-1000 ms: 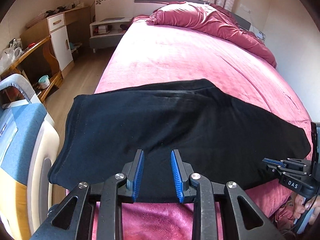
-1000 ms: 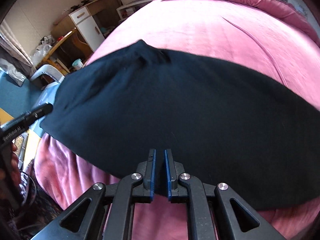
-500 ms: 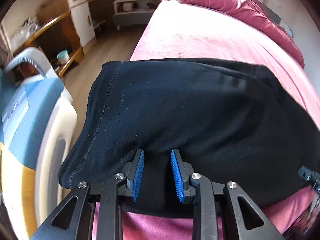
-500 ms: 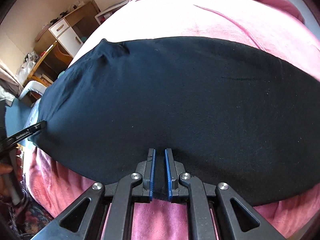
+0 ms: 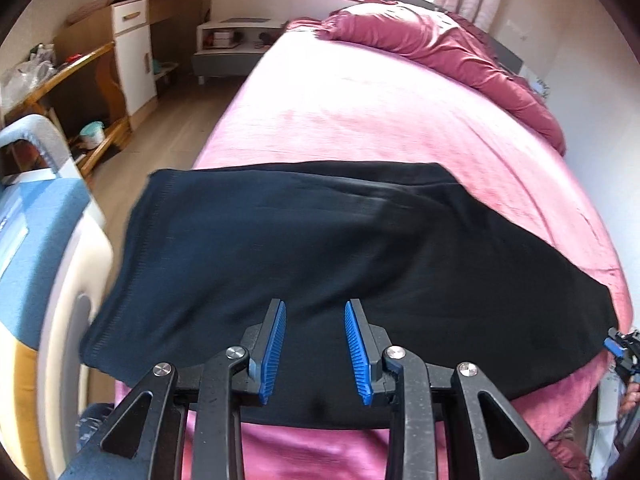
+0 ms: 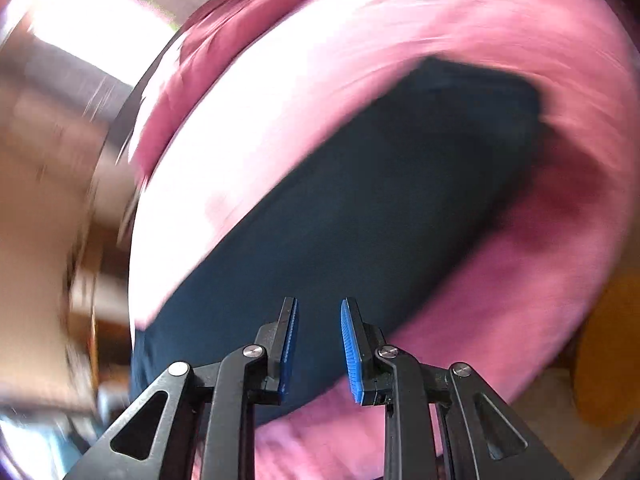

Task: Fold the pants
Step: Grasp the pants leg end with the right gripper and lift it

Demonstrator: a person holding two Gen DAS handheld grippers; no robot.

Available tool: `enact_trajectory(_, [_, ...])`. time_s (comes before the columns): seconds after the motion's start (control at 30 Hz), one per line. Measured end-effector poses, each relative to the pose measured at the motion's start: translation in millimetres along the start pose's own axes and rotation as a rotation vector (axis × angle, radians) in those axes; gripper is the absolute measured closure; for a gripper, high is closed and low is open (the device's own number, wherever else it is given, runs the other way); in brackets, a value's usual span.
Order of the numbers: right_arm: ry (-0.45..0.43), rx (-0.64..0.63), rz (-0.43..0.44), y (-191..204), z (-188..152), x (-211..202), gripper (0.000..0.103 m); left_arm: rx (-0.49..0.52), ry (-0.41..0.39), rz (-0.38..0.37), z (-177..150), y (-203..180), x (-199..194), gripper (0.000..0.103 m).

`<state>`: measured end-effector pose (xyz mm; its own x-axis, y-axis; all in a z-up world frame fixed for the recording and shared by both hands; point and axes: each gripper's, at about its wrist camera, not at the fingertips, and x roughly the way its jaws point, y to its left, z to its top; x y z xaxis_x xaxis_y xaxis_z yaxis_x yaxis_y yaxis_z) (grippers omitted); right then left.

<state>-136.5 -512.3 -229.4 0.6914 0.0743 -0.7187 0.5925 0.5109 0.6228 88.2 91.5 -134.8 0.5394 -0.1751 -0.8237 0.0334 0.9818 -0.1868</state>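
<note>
Your left hand-held gripper (image 5: 315, 344) has its two blue pads (image 5: 273, 350) apart, and nothing is between them. It hangs just over the near edge of the black pants (image 5: 320, 256). The pants lie flat across the near end of the pink bed (image 5: 380, 120), stretched from 9 o'clock to 3 o'clock in the left wrist view. One stitched end of the pants sits at 9 o'clock, right by the side of the bed. The other end reaches toward 3 o'clock, where you can see the tip of your right hand-held gripper (image 5: 622, 350) just beside it.

In the right wrist view your right hand-held gripper (image 6: 318, 350) also has its pads (image 6: 350, 354) apart and holds nothing. That view is very blurry. You can still see the pants (image 6: 380, 208) as a dark strip that runs from 6 o'clock up to 1 o'clock on the pink bed (image 6: 280, 112).

A bunched-up dark pink blanket (image 5: 432, 48) lies at the far end of the bed, at 1 o'clock. A blue and white thing (image 5: 36, 248) stands at 9 o'clock, next to the bed. A wooden desk (image 5: 68, 76) is at 10 o'clock.
</note>
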Motion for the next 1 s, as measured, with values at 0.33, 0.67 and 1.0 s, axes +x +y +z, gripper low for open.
enact_trajectory(0.33, [-0.105,0.293,0.082,-101.5,41.7,-2.5,0.078,0.092,0.056,-0.085,-8.4,-43.9,7.7,0.058])
enact_trajectory(0.67, [-0.151,0.305,0.118,-88.4,64.1,19.9,0.078,0.135,0.125,-0.066,-16.7,-67.5,21.9,0.058])
enact_trajectory(1.0, [-0.136,0.03,0.1,-14.9,82.0,-10.2,0.087,0.133,0.189,-0.021,-18.0,-70.1,39.5,0.058])
